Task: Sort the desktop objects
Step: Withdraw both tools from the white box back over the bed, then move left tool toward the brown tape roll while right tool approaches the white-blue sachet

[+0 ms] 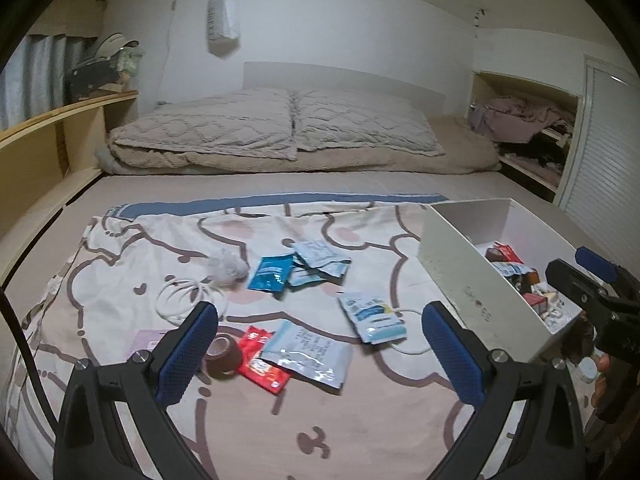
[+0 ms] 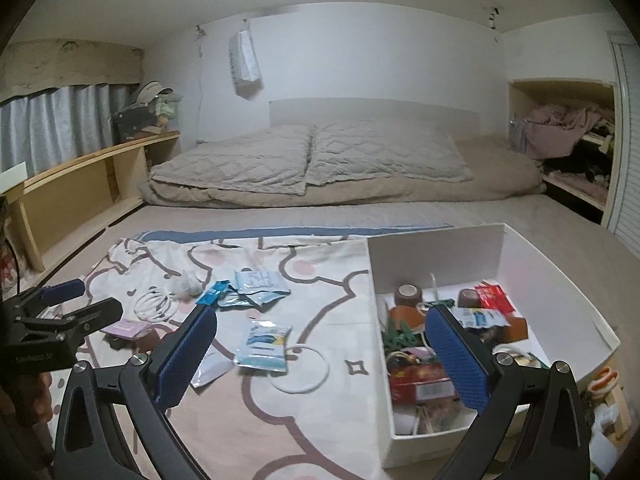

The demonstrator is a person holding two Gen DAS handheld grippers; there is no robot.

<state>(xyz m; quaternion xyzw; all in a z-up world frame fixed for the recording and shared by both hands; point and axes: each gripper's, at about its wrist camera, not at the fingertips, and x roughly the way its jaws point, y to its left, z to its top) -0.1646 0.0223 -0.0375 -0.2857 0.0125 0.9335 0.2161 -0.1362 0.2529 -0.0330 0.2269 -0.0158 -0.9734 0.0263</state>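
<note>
Covering the bed, a patterned sheet [image 1: 304, 432] carries the loose clutter, with a white box [image 2: 436, 256] at its right edge already holding tape rolls, packets and small oddments. Both the left gripper [image 1: 320, 352] and right gripper [image 2: 320, 352] hover spread wide, holding nothing. The nearest foil pouch [image 1: 308, 354], between the left fingers, looks light, limp and slippery; I would pinch an edge. Beside it lie a red sachet [image 1: 262, 360] and tape roll [image 1: 223, 356].
</note>
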